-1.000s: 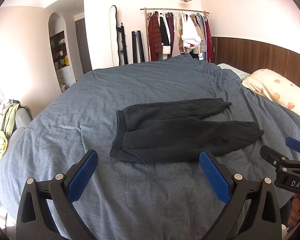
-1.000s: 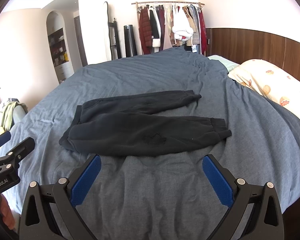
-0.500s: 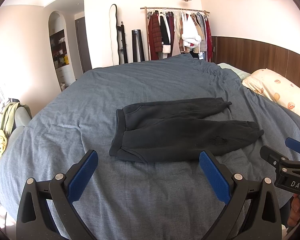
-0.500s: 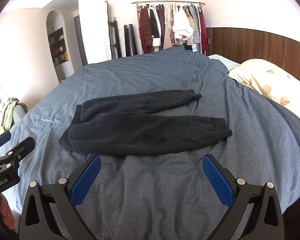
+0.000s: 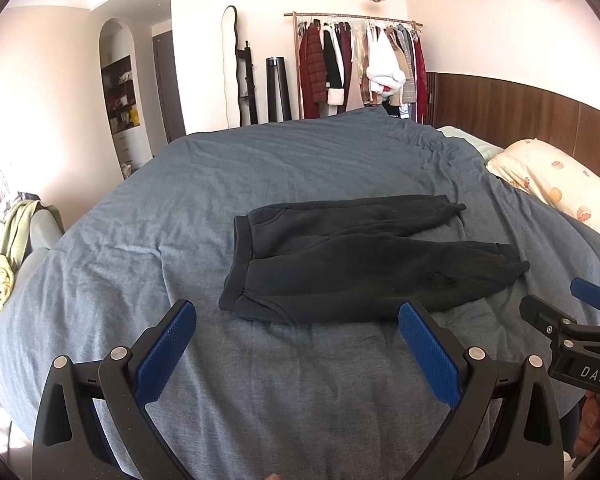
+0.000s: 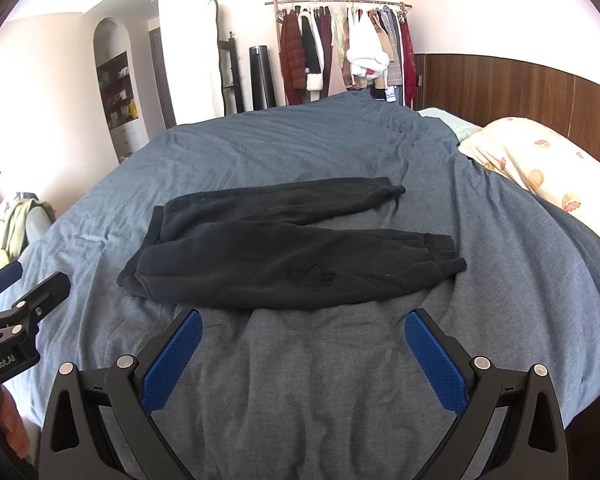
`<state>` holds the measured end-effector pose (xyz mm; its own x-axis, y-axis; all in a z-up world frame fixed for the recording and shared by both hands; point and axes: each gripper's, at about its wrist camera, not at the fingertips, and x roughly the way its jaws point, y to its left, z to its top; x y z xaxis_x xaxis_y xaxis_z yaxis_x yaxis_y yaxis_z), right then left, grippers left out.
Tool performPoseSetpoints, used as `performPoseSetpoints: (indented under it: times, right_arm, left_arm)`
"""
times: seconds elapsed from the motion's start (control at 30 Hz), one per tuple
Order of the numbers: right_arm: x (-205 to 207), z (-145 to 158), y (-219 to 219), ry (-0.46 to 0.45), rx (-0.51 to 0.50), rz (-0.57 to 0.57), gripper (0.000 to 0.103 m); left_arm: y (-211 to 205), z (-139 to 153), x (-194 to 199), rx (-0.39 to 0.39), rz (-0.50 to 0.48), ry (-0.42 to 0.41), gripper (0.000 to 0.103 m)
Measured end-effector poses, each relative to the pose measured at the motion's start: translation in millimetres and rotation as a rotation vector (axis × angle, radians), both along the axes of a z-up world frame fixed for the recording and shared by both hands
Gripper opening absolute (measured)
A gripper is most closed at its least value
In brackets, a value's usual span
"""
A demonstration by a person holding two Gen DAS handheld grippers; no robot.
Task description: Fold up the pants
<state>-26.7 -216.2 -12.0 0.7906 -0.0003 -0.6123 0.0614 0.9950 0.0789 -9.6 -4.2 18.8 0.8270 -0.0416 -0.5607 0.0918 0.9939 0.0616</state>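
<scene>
Black sweatpants point(image 5: 352, 264) point(image 6: 284, 252) lie flat on the blue-grey bed cover point(image 5: 300, 168) point(image 6: 300, 148), waistband to the left, both legs pointing right and slightly spread. My left gripper point(image 5: 296, 328) hovers open just short of the pants' near edge, below the waistband side. My right gripper point(image 6: 300, 332) is open too, nothing between its blue pads, just short of the near leg. Each gripper shows at the other view's edge: the right one point(image 5: 572, 332), the left one point(image 6: 16, 312).
A patterned pillow point(image 5: 560, 188) point(image 6: 548, 168) lies at the right by the wooden headboard point(image 5: 520, 108). A clothes rack point(image 5: 360, 64) stands beyond the bed. Yellow-green clothes point(image 5: 8, 248) are piled at the left. A person's fingers point(image 6: 12, 424) show at the lower left.
Both views have crept slightly nearer to the pants. Nothing was gripped and the pants lie as before.
</scene>
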Motion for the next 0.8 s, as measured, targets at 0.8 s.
performPoseSetpoints:
  times: [0.8]
  right_arm:
    - [38.4, -27.3, 27.0, 0.024, -0.156, 0.075, 0.103]
  left_arm:
    - [-3.7, -37.6, 34.7, 0.179, -0.019, -0.045, 0.101]
